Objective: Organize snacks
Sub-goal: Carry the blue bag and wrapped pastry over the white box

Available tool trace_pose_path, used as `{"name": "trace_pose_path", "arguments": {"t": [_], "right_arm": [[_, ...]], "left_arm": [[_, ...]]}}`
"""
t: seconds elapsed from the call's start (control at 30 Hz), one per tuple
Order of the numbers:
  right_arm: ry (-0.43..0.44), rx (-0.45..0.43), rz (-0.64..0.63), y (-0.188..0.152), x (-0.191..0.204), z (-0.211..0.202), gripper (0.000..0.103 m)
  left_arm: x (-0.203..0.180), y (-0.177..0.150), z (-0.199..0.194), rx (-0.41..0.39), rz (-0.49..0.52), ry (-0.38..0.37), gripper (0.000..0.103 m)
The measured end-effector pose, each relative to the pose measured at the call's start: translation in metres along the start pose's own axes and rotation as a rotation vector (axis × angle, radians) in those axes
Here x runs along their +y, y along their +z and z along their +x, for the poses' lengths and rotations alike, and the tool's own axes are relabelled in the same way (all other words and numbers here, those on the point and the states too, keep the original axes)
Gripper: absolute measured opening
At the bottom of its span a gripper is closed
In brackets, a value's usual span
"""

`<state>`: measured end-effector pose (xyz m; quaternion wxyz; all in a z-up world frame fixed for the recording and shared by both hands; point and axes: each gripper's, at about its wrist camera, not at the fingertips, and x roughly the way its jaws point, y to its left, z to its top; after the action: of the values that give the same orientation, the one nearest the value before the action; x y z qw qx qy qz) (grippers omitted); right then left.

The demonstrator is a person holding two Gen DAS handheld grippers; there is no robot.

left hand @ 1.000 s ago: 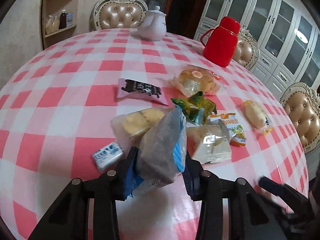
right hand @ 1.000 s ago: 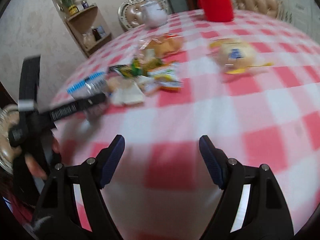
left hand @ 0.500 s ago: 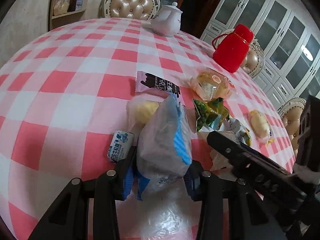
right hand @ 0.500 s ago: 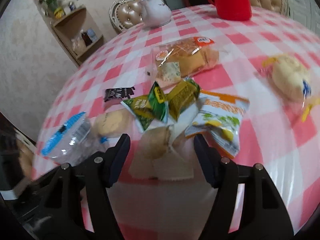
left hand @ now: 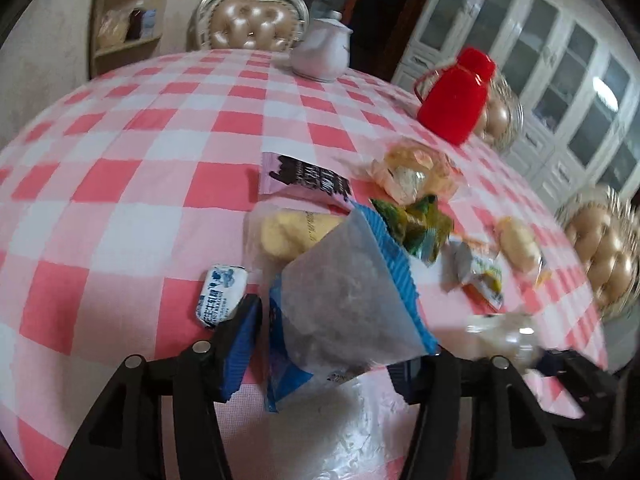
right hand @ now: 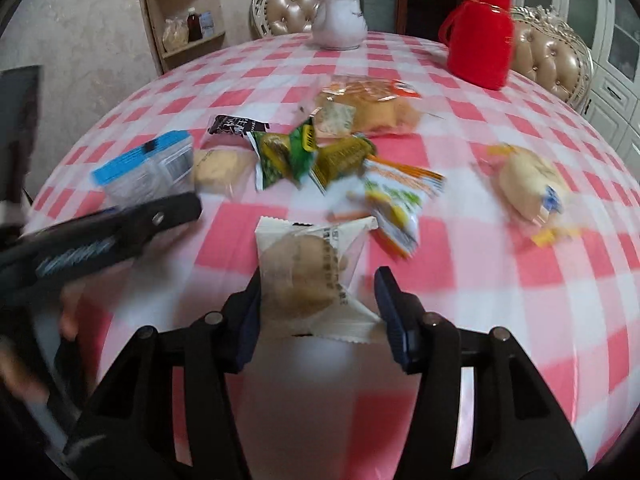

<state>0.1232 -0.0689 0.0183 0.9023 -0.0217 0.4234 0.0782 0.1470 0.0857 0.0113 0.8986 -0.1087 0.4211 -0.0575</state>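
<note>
My left gripper (left hand: 324, 344) is shut on a grey snack packet with blue crimped edges (left hand: 352, 296), held just above the table; it also shows in the right wrist view (right hand: 144, 168). My right gripper (right hand: 318, 316) has its fingers around a white wrapped round cake (right hand: 312, 276), lifted off the cloth and gripped at its near end. More snacks lie in a loose heap: a green packet (right hand: 288, 152), an orange-and-white packet (right hand: 396, 196), a dark-printed pink bar (left hand: 306, 178), a yellow cake (left hand: 292, 232), a small blue-and-white candy (left hand: 220, 294).
A round table with a pink-and-white checked cloth (left hand: 120, 184). A red jug (right hand: 480, 32) and a white teapot (right hand: 340, 20) stand at the far side. A bagged bread (right hand: 368, 104) and a wrapped bun (right hand: 532, 188) lie apart. Padded chairs (left hand: 248, 24) ring the table.
My right gripper has closed in on the white wrapped cake, taken hold of it and drawn it back from the heap. My left gripper still holds the blue-edged packet, tilted more to the right.
</note>
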Motion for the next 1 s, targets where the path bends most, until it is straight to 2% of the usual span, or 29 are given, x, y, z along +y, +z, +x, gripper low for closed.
{"name": "trace_pose_path", "arguments": {"t": [0.07,0.13,0.23,0.4,0.5,0.63,0.83,1.0], "right_arm": [[0.027,-0.015,0.033,-0.009,-0.006,-0.014,0.057],[0.042,-0.023,0.043,-0.015,-0.007,-0.022,0.057],[0.042,-0.031,0.035,-0.023,-0.003,-0.031,0.057],[0.019,-0.072,0.023,-0.032,-0.005,-0.051,0.057],[0.029,-0.078,0.032,-0.035,-0.008,-0.057,0.057],[0.024,-0.077,0.035,-0.037,-0.009,-0.061,0.057],[0.006,-0.066,0.020,-0.038,-0.007,-0.056,0.057],[-0.008,-0.066,0.003,-0.040,-0.003,-0.055,0.057]], "left_arm": [[-0.011,-0.002,0.001,0.009,0.071,0.058,0.043],[-0.018,-0.005,0.001,0.013,0.116,0.071,0.041],[-0.023,-0.005,-0.005,-0.002,0.114,0.069,0.040],[-0.038,-0.007,-0.034,-0.091,0.137,0.069,0.040],[-0.043,-0.016,-0.050,-0.135,0.125,0.021,0.040],[-0.042,-0.033,-0.063,-0.179,0.106,0.017,0.040],[-0.022,-0.049,-0.072,-0.171,0.002,-0.017,0.040],[-0.014,-0.062,-0.085,-0.196,-0.040,-0.002,0.040]]}}
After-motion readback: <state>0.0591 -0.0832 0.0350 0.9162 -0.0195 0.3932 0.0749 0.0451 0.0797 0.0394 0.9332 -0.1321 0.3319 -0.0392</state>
